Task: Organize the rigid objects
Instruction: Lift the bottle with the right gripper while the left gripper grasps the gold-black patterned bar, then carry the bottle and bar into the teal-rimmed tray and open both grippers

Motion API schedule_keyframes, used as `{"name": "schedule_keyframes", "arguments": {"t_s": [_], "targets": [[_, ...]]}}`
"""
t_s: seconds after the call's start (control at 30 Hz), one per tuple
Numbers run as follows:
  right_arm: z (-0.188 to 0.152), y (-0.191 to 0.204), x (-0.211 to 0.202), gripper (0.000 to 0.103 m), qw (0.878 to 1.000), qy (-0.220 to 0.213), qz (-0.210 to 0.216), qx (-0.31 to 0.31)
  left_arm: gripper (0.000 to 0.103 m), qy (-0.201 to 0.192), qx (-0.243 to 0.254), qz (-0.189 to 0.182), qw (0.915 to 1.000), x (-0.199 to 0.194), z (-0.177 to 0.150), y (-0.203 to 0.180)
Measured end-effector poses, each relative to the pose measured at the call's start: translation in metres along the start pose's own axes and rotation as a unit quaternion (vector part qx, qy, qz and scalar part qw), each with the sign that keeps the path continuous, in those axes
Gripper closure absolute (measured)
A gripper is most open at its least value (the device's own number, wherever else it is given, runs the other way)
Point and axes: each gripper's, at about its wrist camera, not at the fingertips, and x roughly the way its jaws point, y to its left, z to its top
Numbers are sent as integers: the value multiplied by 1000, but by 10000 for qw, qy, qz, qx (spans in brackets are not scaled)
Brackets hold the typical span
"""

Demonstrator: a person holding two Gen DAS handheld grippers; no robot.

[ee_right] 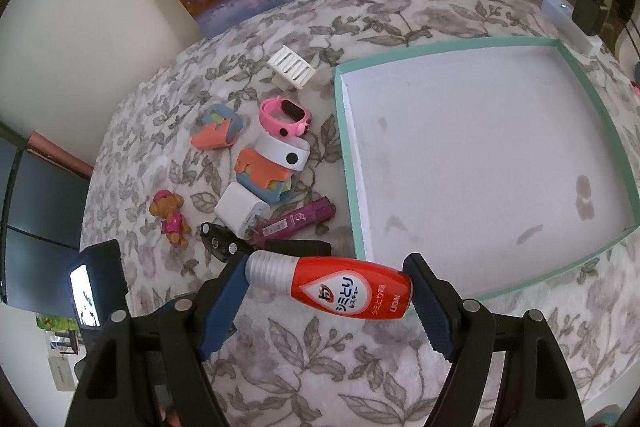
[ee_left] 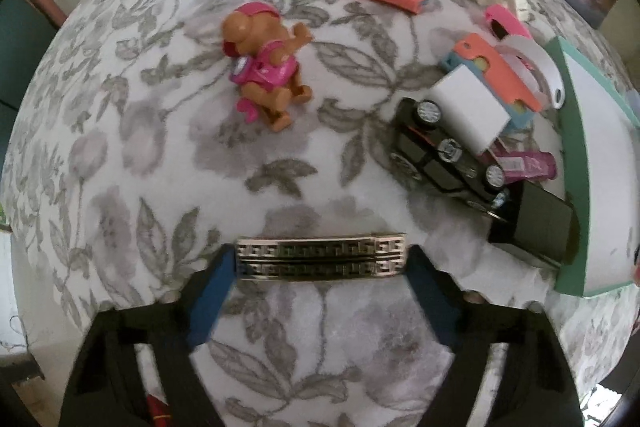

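The left gripper (ee_left: 322, 261) points down at the grey floral-patterned bed cover (ee_left: 160, 147), its jaws closed on the two ends of a flat gold metal bar with a key-pattern relief (ee_left: 320, 258). Beyond it a brown toy dog in a pink vest (ee_left: 266, 67) lies alone, well left of the toy clutter. The right gripper (ee_right: 328, 287) clamps a red plastic bottle with a clear cap (ee_right: 340, 287) lengthwise, near the front-left corner of the shallow white, teal-rimmed box (ee_right: 348, 163).
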Motion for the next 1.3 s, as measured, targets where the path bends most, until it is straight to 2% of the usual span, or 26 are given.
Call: {"name": "schedule_keyframes", "arguments": {"t_s": [0.1, 0.2, 0.33, 0.43, 0.53, 0.63, 0.8, 0.97, 1.17, 1.3], "targets": [[0, -1, 1, 23, 10000, 21, -8, 21, 20, -13, 99, 42, 9999, -4, -1, -6], [1, -3, 1, 23, 10000, 31, 16, 52, 20, -42, -25, -36, 10000, -10, 0, -3], [7, -8, -3, 23, 9999, -45, 68, 130, 20, -486, -26, -38, 9988, -43, 1, -5], [15, -19, -7, 23, 9996, -148, -9, 234, 20, -757, 136, -80, 9970, -70, 4, -19], [25, -35, -14, 23, 9986, -323, -325, 279, 20, -842, 398, -232, 9954, -85, 12, -43], [36, -57, -20, 23, 9947, -511, -838, 317, 20, -901, 684, -323, 9931, -97, 22, -73], [51, -99, -25, 23, 9896, -562, -1177, 606, 20, -994, 1066, -331, 9888, -115, 38, -129], [60, -144, -26, 23, 9837, -573, -1319, 1081, 20, -959, 1225, -561, 9862, -115, 46, -174], [58, -181, -32, 23, 9767, -623, -1510, 1390, 20, -913, 1422, -541, 9841, -91, 48, -218], [57, -194, -31, 23, 9746, -614, -1612, 1430, 20, -853, 1494, -545, 9836, -75, 46, -234]]}}
